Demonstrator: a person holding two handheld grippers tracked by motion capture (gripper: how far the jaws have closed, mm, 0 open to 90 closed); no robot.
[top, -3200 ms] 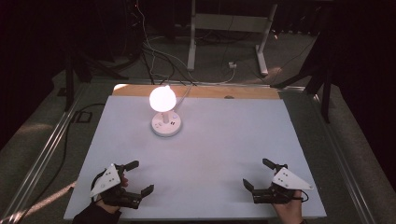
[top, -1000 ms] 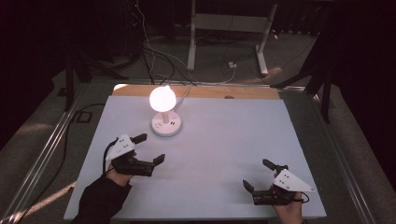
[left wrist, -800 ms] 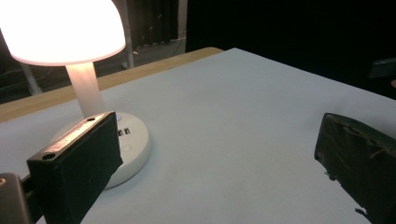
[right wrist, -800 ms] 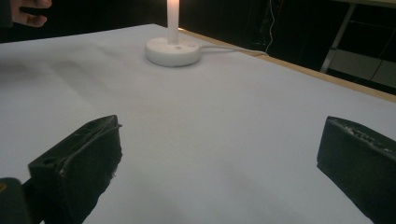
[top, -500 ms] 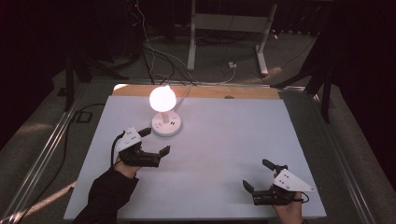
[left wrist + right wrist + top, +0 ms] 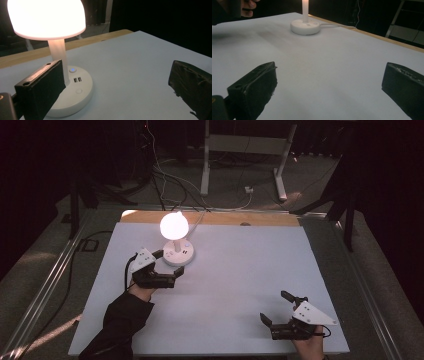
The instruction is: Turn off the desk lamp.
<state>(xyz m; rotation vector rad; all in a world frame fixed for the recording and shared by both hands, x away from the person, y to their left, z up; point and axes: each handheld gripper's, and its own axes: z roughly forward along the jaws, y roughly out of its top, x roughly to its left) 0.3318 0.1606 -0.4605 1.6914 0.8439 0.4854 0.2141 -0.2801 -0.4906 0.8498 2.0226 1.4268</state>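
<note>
The lit lamp (image 6: pixel 176 240) stood near the worktop's (image 6: pixel 250 270) far left corner. The left gripper (image 6: pixel 169 267), jaws spread and empty, hung just beside its base (image 6: pixel 72 95). Pressing the blue-lit button (image 6: pixel 72 70) would probably call for one jaw tip lowered gently, not a pinch. The right gripper (image 6: pixel 277 309) rested released near the near right corner. The worktop was pale and matte, the room dark, with cables (image 6: pixel 170 175) on the floor.
</note>
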